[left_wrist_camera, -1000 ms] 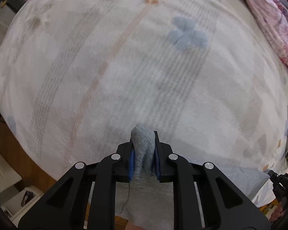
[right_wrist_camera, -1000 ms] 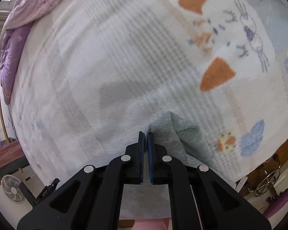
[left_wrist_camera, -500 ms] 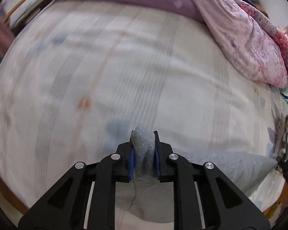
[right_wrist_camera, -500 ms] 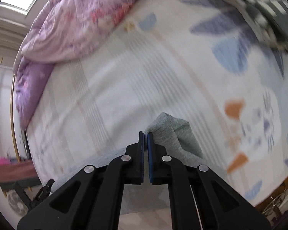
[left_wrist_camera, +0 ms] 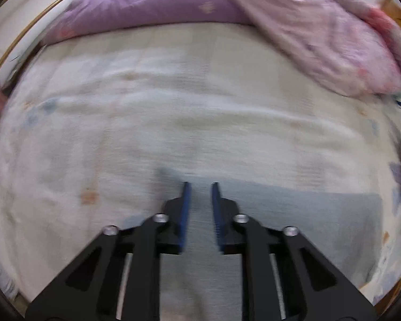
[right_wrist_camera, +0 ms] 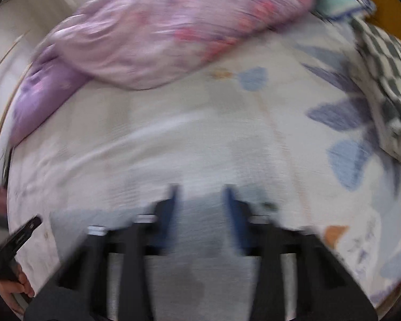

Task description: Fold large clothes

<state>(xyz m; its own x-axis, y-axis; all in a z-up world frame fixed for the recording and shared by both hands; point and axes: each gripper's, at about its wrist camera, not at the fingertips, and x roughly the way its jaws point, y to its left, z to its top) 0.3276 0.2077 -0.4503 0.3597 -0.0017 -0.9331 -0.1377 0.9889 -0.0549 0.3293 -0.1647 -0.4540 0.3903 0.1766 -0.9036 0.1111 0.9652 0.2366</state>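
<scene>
My left hand-held gripper point(left_wrist_camera: 199, 187) and right hand-held gripper point(right_wrist_camera: 200, 190) both stand spread over the garment point(left_wrist_camera: 307, 219); lifting off carelessly, a jaw could snag its edge; the fold would open.

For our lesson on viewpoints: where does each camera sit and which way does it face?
Left wrist: on the left tool, facing down along its fingers at the grey garment on the bed; only the tool shows.
Right wrist: on the right tool, aimed likewise; the left tool and a hand show at its edge.
Shared: garment, bed, pink quilt.
</scene>
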